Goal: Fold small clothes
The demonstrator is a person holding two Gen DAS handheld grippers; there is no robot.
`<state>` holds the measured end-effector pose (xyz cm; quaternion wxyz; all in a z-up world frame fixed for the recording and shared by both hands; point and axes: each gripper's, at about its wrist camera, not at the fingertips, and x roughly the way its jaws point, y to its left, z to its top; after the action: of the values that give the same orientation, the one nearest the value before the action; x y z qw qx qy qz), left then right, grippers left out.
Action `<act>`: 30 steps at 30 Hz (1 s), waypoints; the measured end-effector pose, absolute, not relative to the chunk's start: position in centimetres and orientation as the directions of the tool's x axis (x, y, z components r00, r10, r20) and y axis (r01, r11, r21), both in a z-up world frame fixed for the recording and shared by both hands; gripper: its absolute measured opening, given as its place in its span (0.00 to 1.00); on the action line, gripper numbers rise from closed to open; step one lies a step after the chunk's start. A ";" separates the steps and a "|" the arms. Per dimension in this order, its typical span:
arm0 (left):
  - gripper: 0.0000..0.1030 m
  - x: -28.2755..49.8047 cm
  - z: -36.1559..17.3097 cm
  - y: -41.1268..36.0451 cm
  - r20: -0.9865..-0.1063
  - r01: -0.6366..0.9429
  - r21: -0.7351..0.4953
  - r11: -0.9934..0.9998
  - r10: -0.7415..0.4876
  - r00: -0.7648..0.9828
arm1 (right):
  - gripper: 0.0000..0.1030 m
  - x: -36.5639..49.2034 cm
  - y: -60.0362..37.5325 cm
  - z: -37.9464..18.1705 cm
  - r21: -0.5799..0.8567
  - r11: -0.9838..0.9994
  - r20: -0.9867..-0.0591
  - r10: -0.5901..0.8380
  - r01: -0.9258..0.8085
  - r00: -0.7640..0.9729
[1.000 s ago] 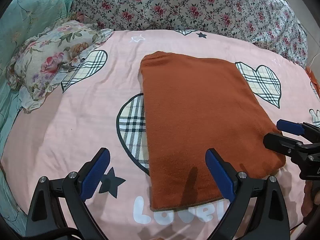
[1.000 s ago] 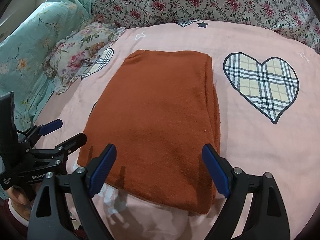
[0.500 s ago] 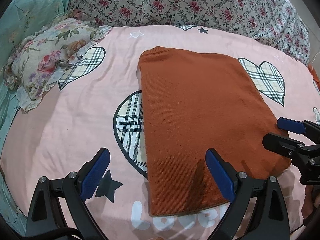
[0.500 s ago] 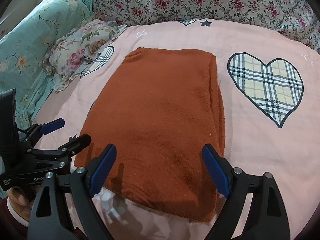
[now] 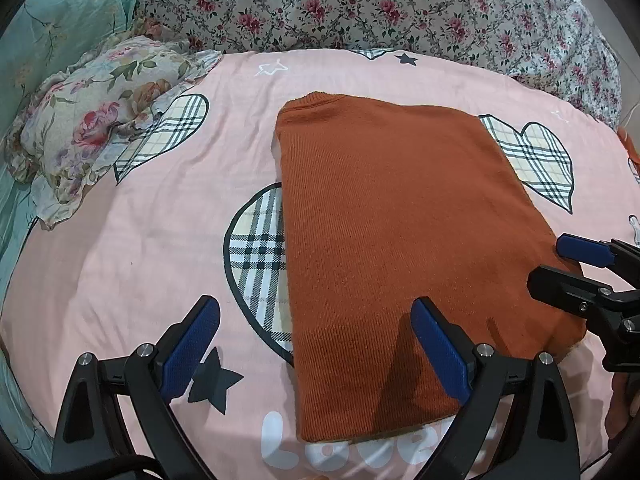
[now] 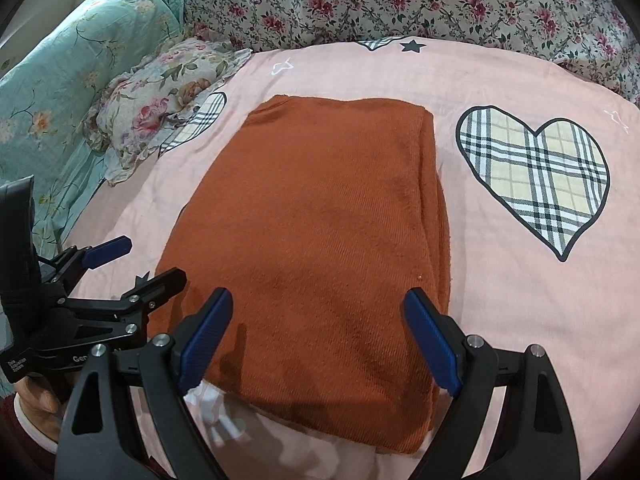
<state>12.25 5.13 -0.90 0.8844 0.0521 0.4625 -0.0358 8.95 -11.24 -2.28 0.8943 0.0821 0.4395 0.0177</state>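
Presently: rust-orange knitted garment (image 5: 384, 248), folded into a rectangle on the pink heart-print bedsheet (image 5: 132, 248); your left gripper (image 5: 316, 344) and right gripper (image 6: 316, 336), jaws spread, empty. A final fold probably remains.

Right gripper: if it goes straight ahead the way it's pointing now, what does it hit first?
Most likely the orange garment: the open right gripper points along it from its near edge, with nothing between. Height above the cloth is unclear.

Pink bedsheet (image 5: 120, 280) with plaid hearts and stars, floral pillow (image 5: 92, 128), rose-patterned quilt (image 6: 420, 0), teal blanket (image 6: 60, 92)
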 end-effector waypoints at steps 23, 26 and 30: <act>0.94 12.8 -1.1 5.1 -0.820 0.109 0.065 0.992 -0.010 0.573 | 0.85 9.6 -11.7 -2.2 0.162 0.986 -0.783 0.106 0.037 0.613; 0.94 12.7 -1.0 5.1 -0.819 0.110 0.066 0.992 -0.009 0.573 | 0.85 9.5 -11.6 -2.2 0.161 0.986 -0.783 0.103 0.040 0.614; 0.94 12.7 -1.0 5.0 -0.819 0.110 0.066 0.992 -0.009 0.574 | 0.85 9.4 -11.6 -2.2 0.162 0.986 -0.782 0.105 0.038 0.615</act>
<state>12.70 5.04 -1.01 0.8854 0.0546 0.4603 -0.0335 9.43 -11.62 -2.22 0.8948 0.0813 0.4386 0.0187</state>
